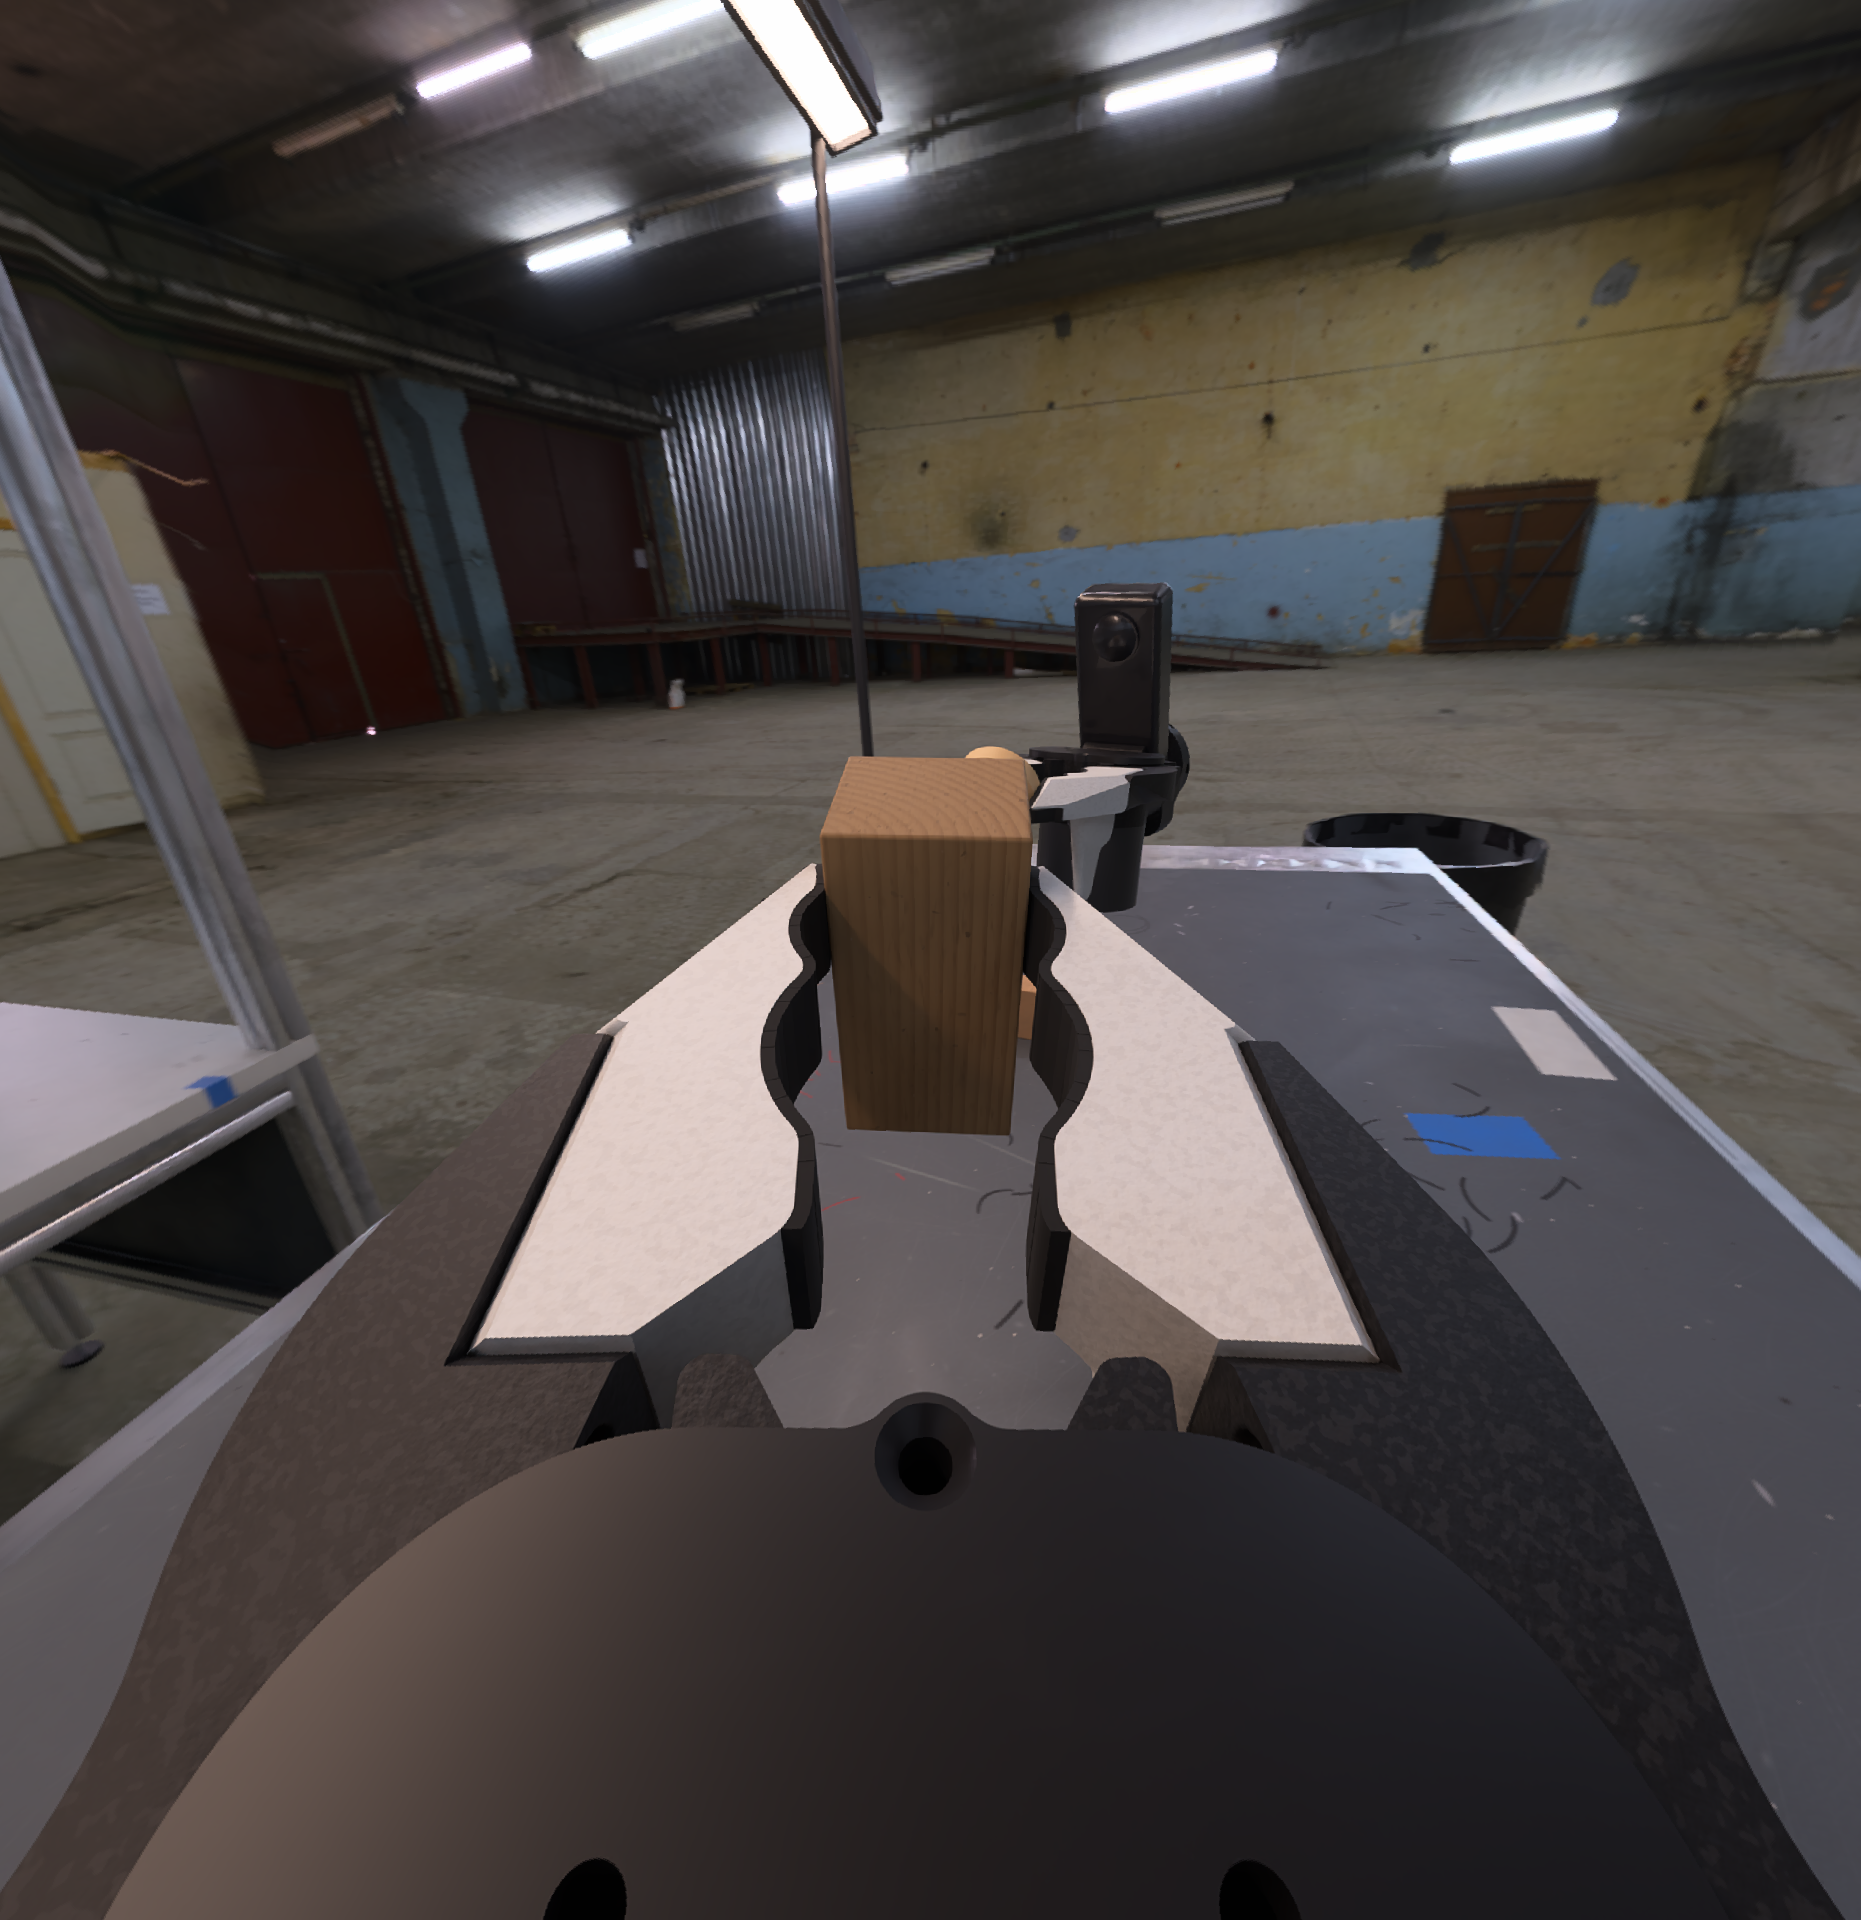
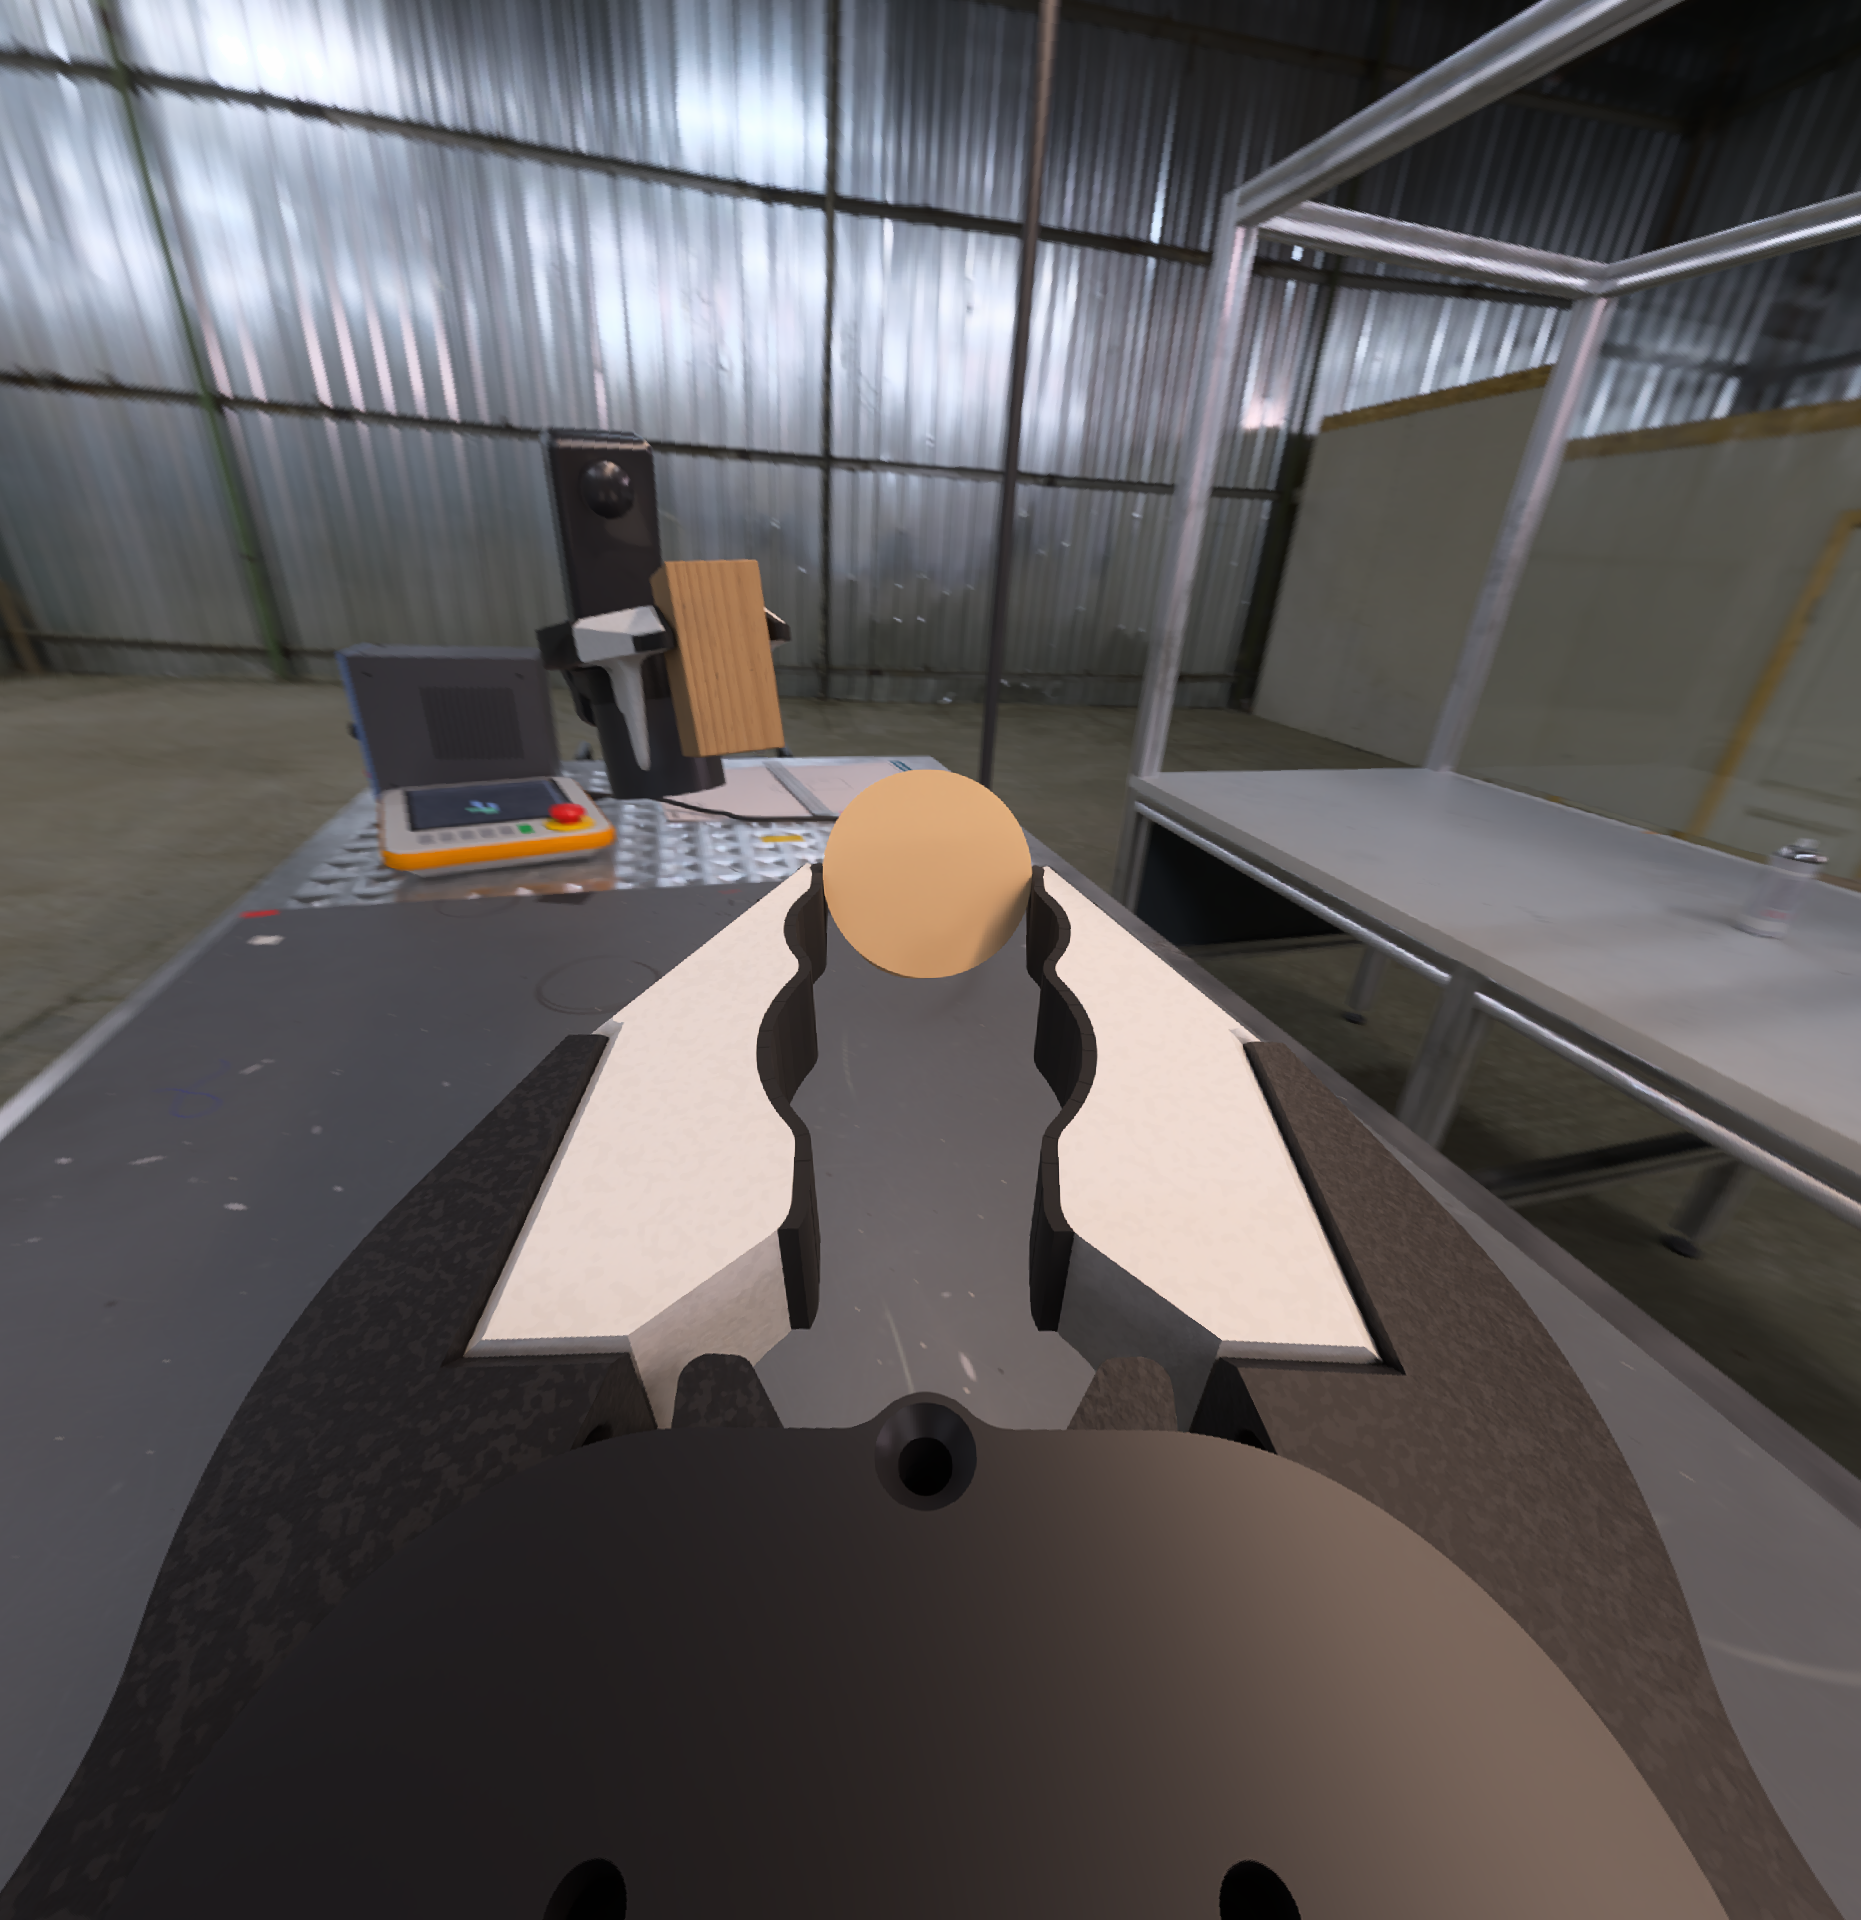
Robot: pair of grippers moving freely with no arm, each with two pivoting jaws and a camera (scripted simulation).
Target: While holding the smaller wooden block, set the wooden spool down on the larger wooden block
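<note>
My left gripper (image 1: 926, 904) is shut on the smaller wooden block (image 1: 926, 966) and holds it upright above the dark table (image 1: 1528, 1351). It shows far off in the right wrist view (image 2: 697, 634) with the block (image 2: 723, 660) tilted a little. My right gripper (image 2: 926, 894) is shut on the pale wooden spool (image 2: 926, 873), whose round end faces the camera, above the table (image 2: 282, 1091). In the left wrist view the right gripper (image 1: 1061, 795) is just behind the held block, with the spool's end (image 1: 993, 764) peeking out. A pale wooden sliver (image 1: 1027, 1003) shows behind the block; I cannot tell what it is.
An orange-edged pendant (image 2: 495, 826) and a grey box (image 2: 448, 707) stand at the table's far end. A black bucket (image 1: 1425, 852) sits past the other end. A metal-framed side table (image 2: 1528, 862) with a bottle (image 2: 1783, 888) stands alongside. A thin pole (image 1: 843, 468) rises behind.
</note>
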